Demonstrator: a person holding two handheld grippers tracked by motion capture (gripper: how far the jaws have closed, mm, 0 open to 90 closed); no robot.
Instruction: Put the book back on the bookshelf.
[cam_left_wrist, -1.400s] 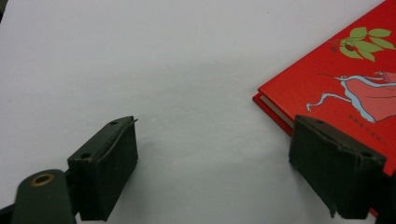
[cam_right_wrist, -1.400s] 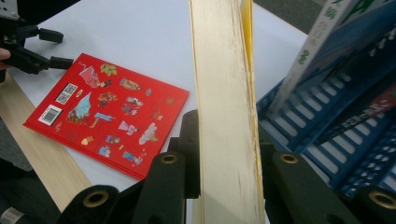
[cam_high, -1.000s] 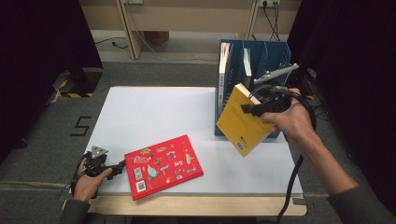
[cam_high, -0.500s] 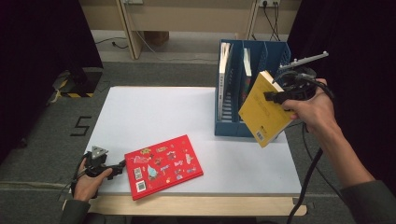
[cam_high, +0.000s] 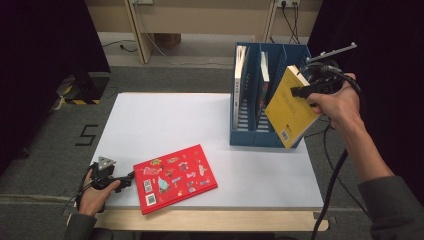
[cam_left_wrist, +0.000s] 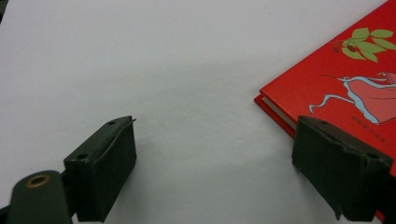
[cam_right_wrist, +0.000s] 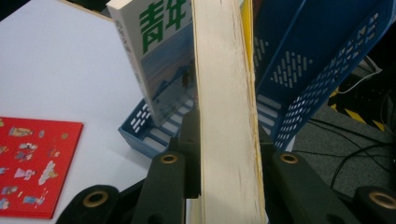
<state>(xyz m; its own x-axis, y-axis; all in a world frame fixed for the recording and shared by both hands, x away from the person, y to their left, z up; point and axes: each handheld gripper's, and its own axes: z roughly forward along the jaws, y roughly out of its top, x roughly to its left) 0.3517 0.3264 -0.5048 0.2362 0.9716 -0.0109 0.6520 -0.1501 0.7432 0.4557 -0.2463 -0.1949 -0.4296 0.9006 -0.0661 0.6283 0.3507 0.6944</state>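
Observation:
My right gripper (cam_high: 305, 91) is shut on a yellow book (cam_high: 290, 112), holding it tilted in the air at the right end of a blue file rack (cam_high: 250, 137). In the right gripper view the book's cream page edge (cam_right_wrist: 226, 116) stands clamped between the two jaws of that gripper (cam_right_wrist: 227, 140), with the blue file rack (cam_right_wrist: 317, 60) behind it. A red picture book (cam_high: 175, 177) lies flat near the table's front edge. Just left of it my left gripper (cam_high: 131, 177) rests open on the table. In the left gripper view, the left gripper (cam_left_wrist: 233, 163) has its right jaw beside the corner of the red book (cam_left_wrist: 345, 88).
The rack stands at the back right of the white table (cam_high: 165, 120) and holds a white-spined book (cam_high: 240, 65) in its left slot and another in the middle. The white-spined book (cam_right_wrist: 154, 46) leans left of the yellow one. Cables trail on the floor to the right.
My right hand has carried the yellow book rightward and a little up, from the rack's front to its right end. The left hand and the red book have stayed put.

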